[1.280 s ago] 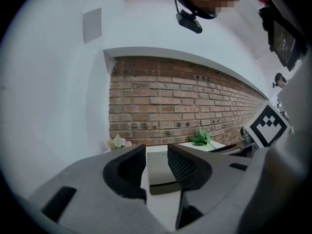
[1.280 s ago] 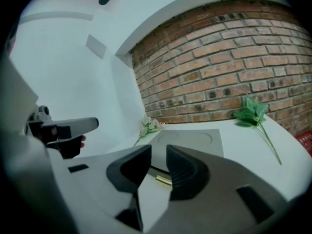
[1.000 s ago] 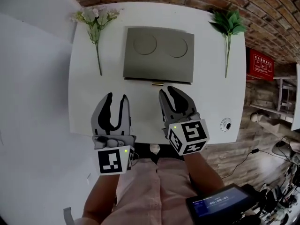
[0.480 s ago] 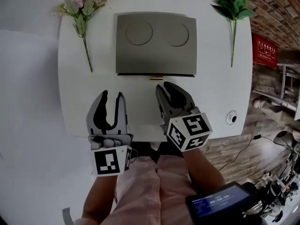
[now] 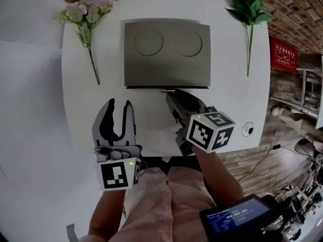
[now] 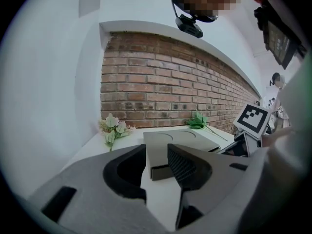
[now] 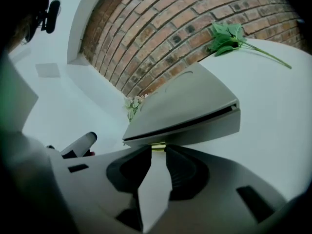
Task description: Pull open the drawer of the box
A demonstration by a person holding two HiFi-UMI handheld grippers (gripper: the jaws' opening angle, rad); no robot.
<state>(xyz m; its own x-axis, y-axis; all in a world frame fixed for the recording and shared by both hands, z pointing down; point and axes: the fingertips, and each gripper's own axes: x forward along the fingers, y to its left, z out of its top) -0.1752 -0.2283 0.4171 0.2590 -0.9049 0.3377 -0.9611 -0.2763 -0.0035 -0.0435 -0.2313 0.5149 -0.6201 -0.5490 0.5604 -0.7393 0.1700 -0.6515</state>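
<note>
A flat grey box [image 5: 167,54] with two round dents in its lid lies on the white table [image 5: 81,115]. Its drawer front [image 7: 204,128] is flush with the box and carries a small gold handle [image 5: 168,91]. My right gripper [image 5: 174,96] reaches up to that handle. In the right gripper view the handle [image 7: 158,147] sits right at the fingertips, in the gap between them; the jaws are opening slightly and no pad visibly presses on it. My left gripper [image 5: 119,105] hovers open and empty over the table's near left, short of the box [image 6: 178,140].
A white-flowered sprig [image 5: 83,19] lies left of the box and a green leafy sprig [image 5: 249,14] right of it. A small round fitting [image 5: 247,130] sits near the table's right front corner. A brick wall stands behind the table. A screen [image 5: 237,218] hangs by my waist.
My right gripper has moved forward and tilted over, bringing its tips from short of the box up to the gold handle. The left gripper has hardly moved.
</note>
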